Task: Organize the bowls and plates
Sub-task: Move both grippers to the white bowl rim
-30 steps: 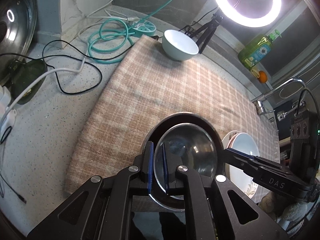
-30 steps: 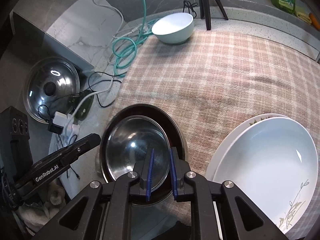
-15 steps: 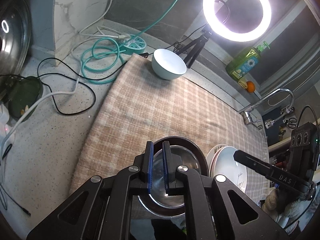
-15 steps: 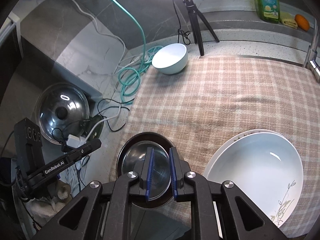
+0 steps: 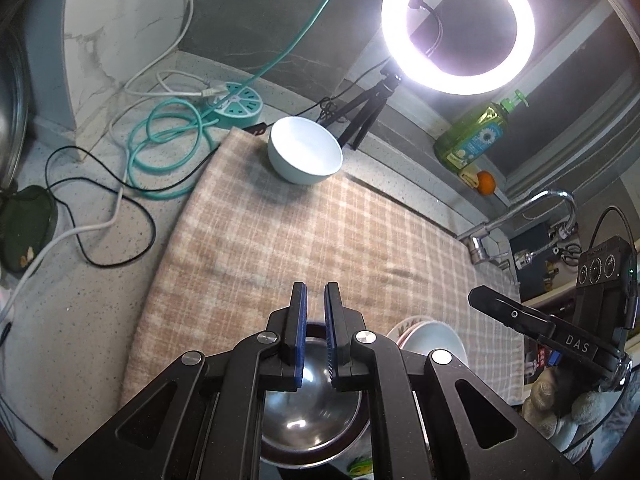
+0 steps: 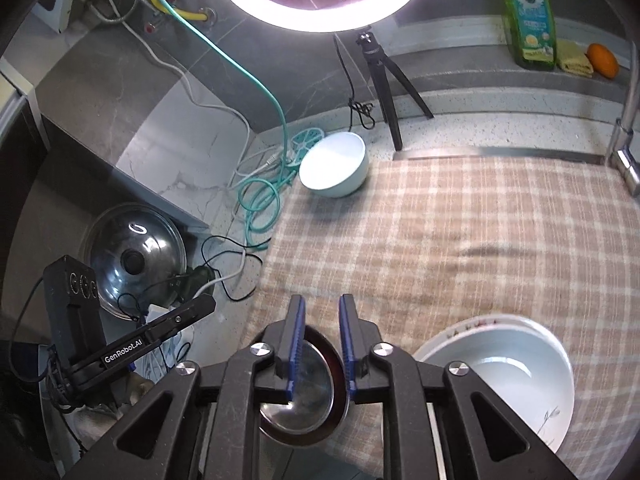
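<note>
A: Where is the white bowl [image 6: 335, 165] from the steel bowl [image 6: 298, 394]?

B: Far across the checked cloth [image 6: 460, 240], ahead of both grippers. The steel bowl sits in a dark dish just below the fingers. The left gripper [image 5: 315, 334] is clenched on nothing; the right gripper [image 6: 322, 346] is opening, also gripping nothing. Neither looks clearly nearer.

A: Any writing?

B: "GenRobot.AI" on the left gripper, "DAS" on the right.
</note>
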Tool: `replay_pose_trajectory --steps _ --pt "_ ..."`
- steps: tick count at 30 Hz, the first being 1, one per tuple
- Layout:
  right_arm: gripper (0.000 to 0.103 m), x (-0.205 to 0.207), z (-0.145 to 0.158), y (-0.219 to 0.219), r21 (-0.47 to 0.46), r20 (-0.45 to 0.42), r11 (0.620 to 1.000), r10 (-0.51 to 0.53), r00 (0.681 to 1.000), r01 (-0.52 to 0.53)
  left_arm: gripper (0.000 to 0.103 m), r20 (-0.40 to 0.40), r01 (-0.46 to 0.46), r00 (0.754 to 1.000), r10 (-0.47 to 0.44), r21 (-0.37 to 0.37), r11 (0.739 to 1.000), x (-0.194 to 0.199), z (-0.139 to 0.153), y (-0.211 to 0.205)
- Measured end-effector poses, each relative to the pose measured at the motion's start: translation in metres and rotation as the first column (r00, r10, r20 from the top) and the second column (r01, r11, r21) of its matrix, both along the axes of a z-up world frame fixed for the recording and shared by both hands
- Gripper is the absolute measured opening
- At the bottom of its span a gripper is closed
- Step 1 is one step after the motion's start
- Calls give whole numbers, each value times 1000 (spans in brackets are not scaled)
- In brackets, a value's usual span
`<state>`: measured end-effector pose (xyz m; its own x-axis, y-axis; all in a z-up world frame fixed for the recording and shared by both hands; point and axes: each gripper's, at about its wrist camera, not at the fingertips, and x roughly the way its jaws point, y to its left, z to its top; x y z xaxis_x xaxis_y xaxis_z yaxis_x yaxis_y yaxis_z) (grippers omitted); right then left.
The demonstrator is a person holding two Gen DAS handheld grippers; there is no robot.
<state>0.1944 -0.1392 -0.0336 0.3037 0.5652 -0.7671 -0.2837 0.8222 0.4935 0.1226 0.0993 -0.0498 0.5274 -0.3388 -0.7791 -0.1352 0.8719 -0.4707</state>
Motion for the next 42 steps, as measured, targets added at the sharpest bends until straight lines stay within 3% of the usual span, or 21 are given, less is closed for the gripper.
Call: replay_pose_trajectory --steps 8,14,26,42 --pt "24 53 23 15 -20 70 998 58 996 -57 10 13 -51 999 51 25 998 46 15 7" --pt "24 99 17 22 -30 75 997 66 995 -64 10 -8 -70 998 70 36 997 90 10 7" --pt "24 177 -50 29 5 -73 1000 30 997 -30 10 -105 -107 988 115 83 991 162 -30 8" --pt "24 225 -103 44 35 -148 999 23 989 -18 10 -181 -140 970 162 127 982 212 -74 18"
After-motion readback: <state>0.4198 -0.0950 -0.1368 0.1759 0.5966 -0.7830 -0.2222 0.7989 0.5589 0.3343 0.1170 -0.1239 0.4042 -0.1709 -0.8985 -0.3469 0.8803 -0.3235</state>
